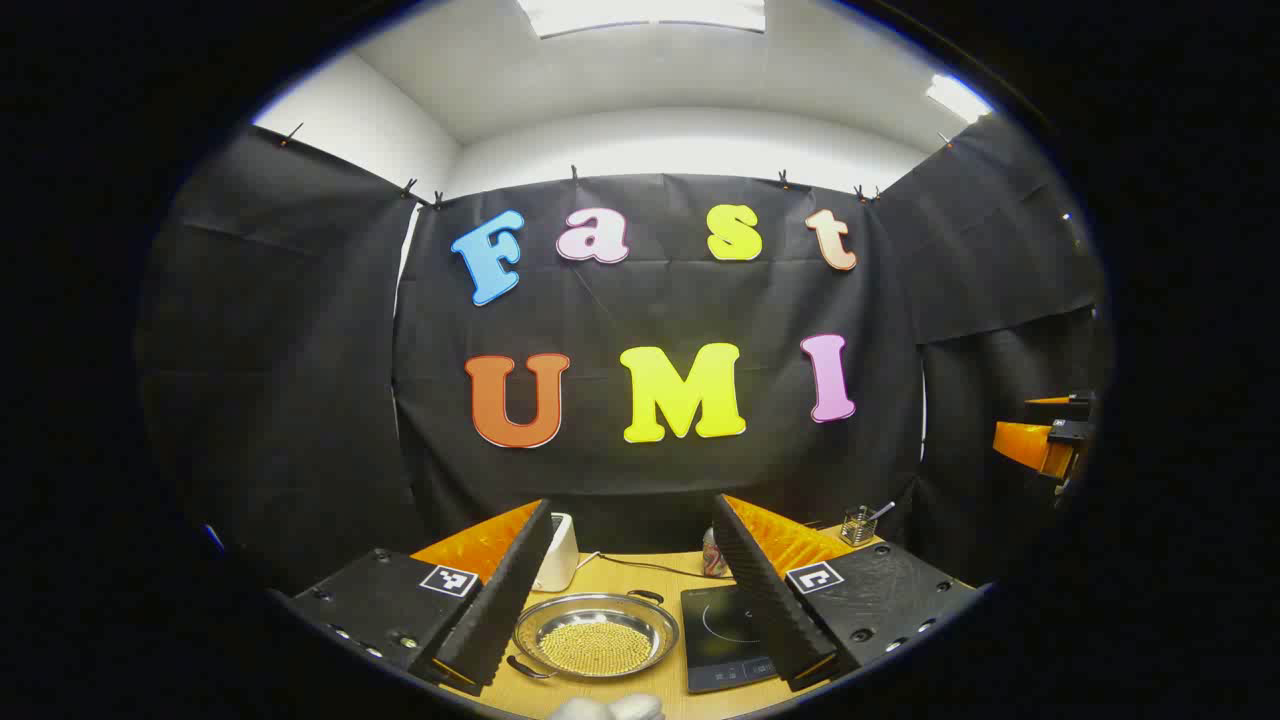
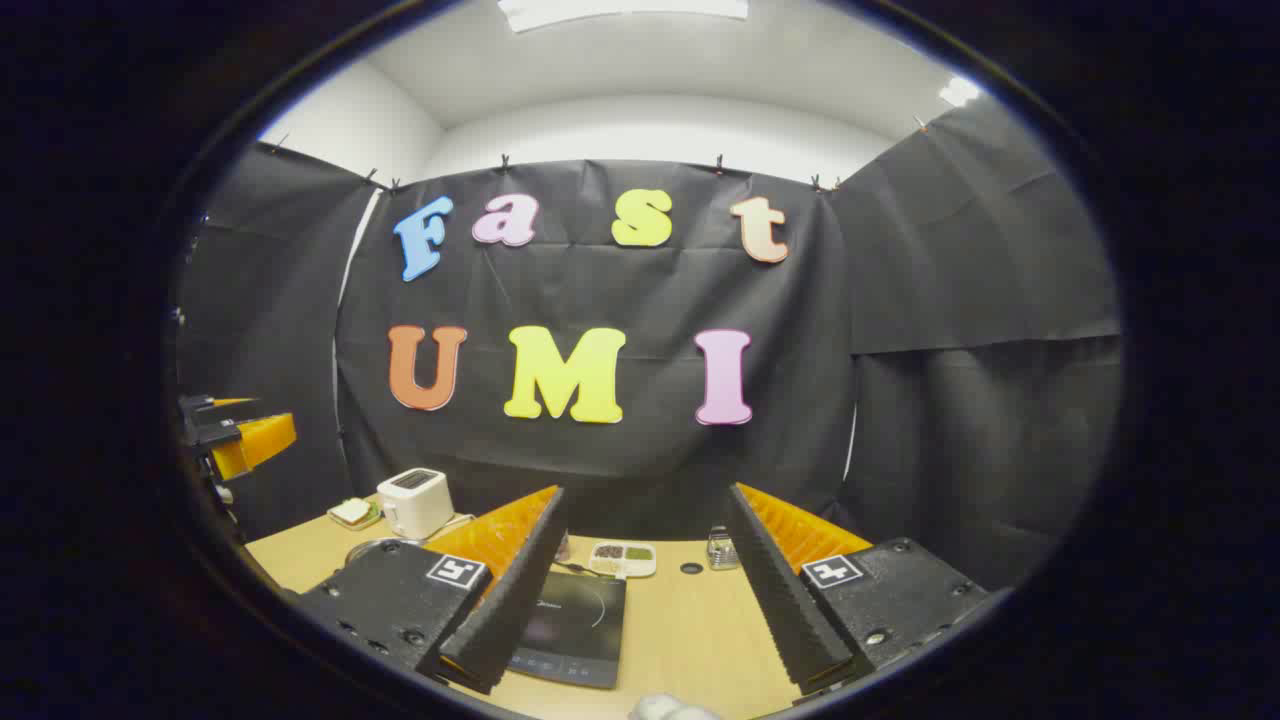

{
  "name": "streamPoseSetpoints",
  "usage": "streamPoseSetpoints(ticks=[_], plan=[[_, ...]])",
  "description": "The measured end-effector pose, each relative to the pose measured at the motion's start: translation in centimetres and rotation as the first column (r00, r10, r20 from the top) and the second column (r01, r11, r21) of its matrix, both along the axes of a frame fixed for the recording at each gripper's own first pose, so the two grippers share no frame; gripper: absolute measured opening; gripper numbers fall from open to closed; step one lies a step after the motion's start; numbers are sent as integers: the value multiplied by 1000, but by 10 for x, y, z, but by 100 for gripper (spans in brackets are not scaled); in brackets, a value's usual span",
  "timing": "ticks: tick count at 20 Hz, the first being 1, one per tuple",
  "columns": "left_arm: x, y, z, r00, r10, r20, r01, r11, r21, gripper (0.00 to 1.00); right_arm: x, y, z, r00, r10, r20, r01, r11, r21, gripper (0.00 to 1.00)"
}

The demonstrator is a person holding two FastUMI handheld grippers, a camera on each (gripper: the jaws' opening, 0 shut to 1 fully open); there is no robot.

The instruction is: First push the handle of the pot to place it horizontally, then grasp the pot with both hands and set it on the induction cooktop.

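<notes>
Both grippers, left gripper (image 1: 640, 600) and right gripper (image 2: 640, 600), hover with jaws apart, the pot (image 1: 596, 636) untouched at 9 o'clock of the induction cooktop (image 1: 725, 640), likely readying the handle push.

Looks like a staged recording booth, not a real kitchen: black cloth walls (image 2: 960, 300) clipped up under a plain white ceiling with panel lights (image 2: 620, 8). Kitchen stuff is laid out on a light wooden surface (image 2: 690, 630), like a white toaster (image 2: 415, 500), a black flat induction cooktop (image 2: 575, 625) and a shallow round metal pot (image 1: 597, 633) of small yellow beads.
</notes>
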State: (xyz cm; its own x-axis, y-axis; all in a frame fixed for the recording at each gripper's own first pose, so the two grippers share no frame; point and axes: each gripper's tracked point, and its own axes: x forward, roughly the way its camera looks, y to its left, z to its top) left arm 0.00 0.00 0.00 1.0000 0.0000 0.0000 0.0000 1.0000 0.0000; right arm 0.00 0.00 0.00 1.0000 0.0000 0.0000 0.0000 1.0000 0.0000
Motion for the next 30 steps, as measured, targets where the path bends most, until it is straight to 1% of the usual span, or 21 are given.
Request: streamPoseSetpoints(ticks=[7,9,12,13,16,17,18,19,20,21,22,23,25,26,27,30], plan=[[4,6,-4,1000,20,-11,-20,1000,-4,96,12,12,6,1000,29,8,-29,1000,-11,98],[5,6,-5,1000,24,-16,-24,1000,1,96,15,17,8,999,42,12,-42,999,-6,98],[6,8,-5,999,37,-15,-37,999,14,96,21,16,10,999,39,12,-39,999,10,97],[5,10,-5,999,46,-11,-46,999,14,96,23,21,9,999,54,8,-54,998,15,98],[6,11,-10,999,51,-18,-51,999,13,96,29,16,13,999,51,11,-51,999,14,98],[6,11,-12,999,49,-22,-48,999,18,96,29,17,13,999,53,12,-53,998,14,100],[5,14,-15,998,54,-28,-53,998,23,89,28,17,12,998,55,6,-55,998,10,98],[5,16,-17,998,54,-34,-53,998,27,79,26,18,13,998,57,10,-57,998,3,98],[6,14,-22,998,41,-42,-40,999,30,72,26,17,14,998,55,13,-55,998,-5,100],[8,8,-26,998,6,-55,-5,1000,29,58,25,16,12,999,53,10,-52,999,-15,98],[9,4,-33,997,-23,-69,24,999,23,43,24,16,12,999,53,7,-53,998,-23,98],[10,2,-41,996,-42,-83,43,999,14,18,24,16,11,999,52,4,-52,998,-27,98],[15,-2,-59,989,-86,-123,86,996,0,0,22,15,12,999,49,4,-49,998,-32,98],[17,-3,-72,985,-92,-145,93,996,-5,2,21,13,11,999,45,1,-45,998,-36,98],[17,-3,-88,977,-110,-183,109,994,-14,0,20,11,10,999,40,-2,-40,998,-38,98],[19,-2,-153,943,-125,-308,117,992,-46,0,18,2,4,1000,12,-23,-13,999,-53,98]])
